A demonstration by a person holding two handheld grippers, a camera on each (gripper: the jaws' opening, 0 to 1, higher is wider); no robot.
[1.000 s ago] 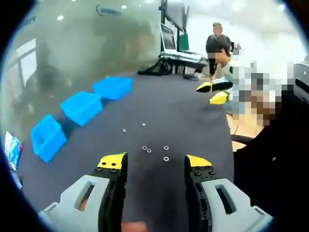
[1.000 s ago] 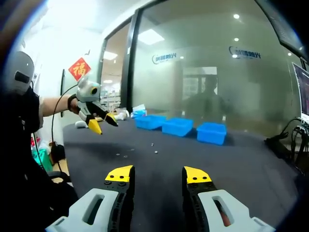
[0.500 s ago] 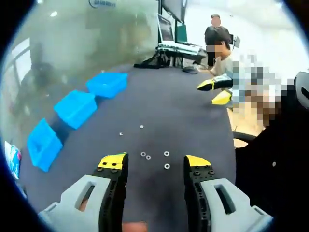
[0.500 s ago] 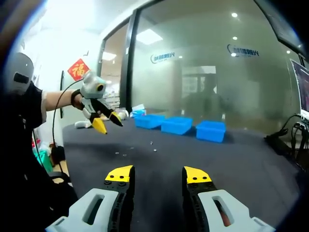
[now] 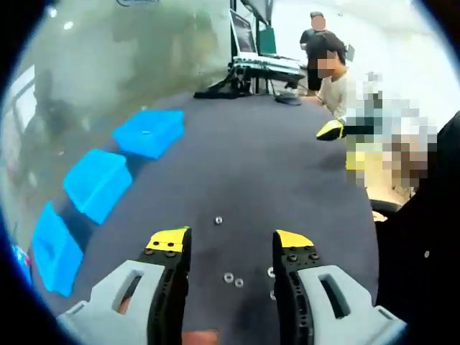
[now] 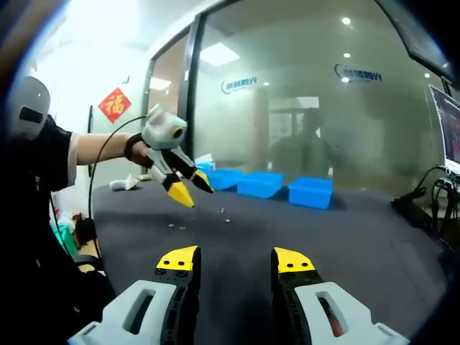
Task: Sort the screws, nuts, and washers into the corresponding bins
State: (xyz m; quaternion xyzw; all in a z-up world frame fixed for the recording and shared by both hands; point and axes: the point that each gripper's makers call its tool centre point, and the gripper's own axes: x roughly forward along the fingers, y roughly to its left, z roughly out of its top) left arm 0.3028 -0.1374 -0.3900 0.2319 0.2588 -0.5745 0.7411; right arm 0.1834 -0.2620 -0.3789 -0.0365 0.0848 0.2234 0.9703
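the left gripper (image 5: 225,244) hangs over the dark table (image 5: 251,165) with its yellow-tipped jaws spread and nothing between them; two small washers (image 5: 233,279) lie just between the jaws, a single nut (image 5: 218,221) sits a little ahead of the tips, and three blue bins (image 5: 97,183) stand in a row well off to the left. the right gripper (image 6: 236,259) is also spread and empty, low above the table; ahead and to its left the left gripper shows held out on a person's hand (image 6: 136,149), with the bins (image 6: 273,186) beyond it against the glass wall (image 6: 302,93).
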